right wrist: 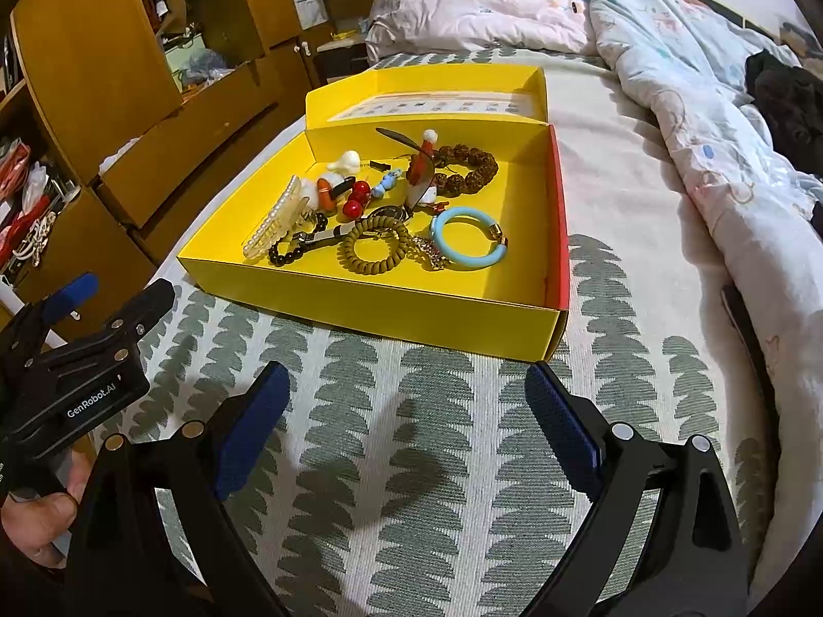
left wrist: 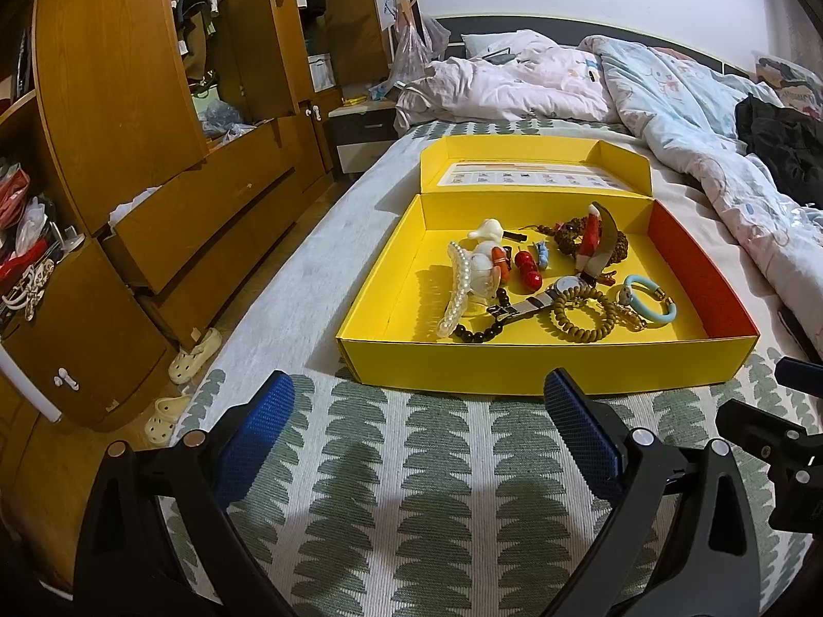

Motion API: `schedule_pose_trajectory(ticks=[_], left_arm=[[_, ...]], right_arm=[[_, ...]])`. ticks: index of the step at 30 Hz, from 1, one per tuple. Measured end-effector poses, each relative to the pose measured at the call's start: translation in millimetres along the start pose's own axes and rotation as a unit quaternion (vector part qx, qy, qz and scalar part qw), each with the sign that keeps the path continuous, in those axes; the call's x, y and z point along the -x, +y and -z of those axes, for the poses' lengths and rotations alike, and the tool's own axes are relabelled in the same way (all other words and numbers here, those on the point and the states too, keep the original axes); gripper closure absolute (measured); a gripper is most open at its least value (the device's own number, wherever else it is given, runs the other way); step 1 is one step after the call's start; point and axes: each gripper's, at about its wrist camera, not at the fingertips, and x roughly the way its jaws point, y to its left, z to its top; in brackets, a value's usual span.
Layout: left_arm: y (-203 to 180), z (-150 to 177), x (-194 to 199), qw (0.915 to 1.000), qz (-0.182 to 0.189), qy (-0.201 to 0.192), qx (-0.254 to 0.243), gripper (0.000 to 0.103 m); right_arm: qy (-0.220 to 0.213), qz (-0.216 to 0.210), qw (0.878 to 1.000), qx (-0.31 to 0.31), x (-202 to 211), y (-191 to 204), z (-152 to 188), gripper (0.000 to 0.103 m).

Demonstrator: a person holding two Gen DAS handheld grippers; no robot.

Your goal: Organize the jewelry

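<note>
Both claws were hanging over the patterned bedspread [left wrist: 411,488] with nothing in them. The left gripper [left wrist: 419,401] had its blue pads spread wide, and the right gripper [right wrist: 409,393] was just as wide. Neither was touching anything, only sheet between the fingers.

The yellow box [left wrist: 540,367] sat straight ahead of the left claw, just past its fingertips, with its lid [left wrist: 535,164] flipped open flat behind it. From the right claw it was ahead too but shifted a bit left, its near right corner just beyond the right fingertip. All the jewelry was piled inside, mostly toward the middle and front.

Going by the left claw's view: a pearl hair clip [left wrist: 455,288] lay on the left side of the pile, a black bead bracelet [left wrist: 481,331] curled near the front wall, and a watch [left wrist: 550,295] lay across the middle. Right of that was a tan coil hair tie [left wrist: 581,313], overlapping the watch strap. The light blue bangle [left wrist: 650,301] was furthest right, with a small gold chain [left wrist: 635,318] touching it. Further back there were red beads [left wrist: 530,267], a white figure charm [left wrist: 486,241], a brown seed bracelet [left wrist: 571,236] and a red and white hair clip [left wrist: 591,239] standing up on top of it.

The right side wall of the box was red [left wrist: 689,277]. Off to the left of both claws stood the wooden wardrobe [left wrist: 128,103], and a rumpled duvet [left wrist: 694,118] was way out ahead to the right.
</note>
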Motion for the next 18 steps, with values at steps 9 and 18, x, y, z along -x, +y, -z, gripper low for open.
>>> schedule_pose_trajectory(ticks=[9,18], left_arm=[[1.0,-0.2,-0.5,1.0000,0.002,0.001,-0.001,0.007],[6.7,1.9,-1.3,1.0000,0.003,0.005,0.000,0.007]], right_arm=[[0.002,0.001,1.000,0.001,0.2,0.5,-0.5,0.010],[0.006,0.001,1.000,0.002,-1.0,0.7,-0.6,0.010]])
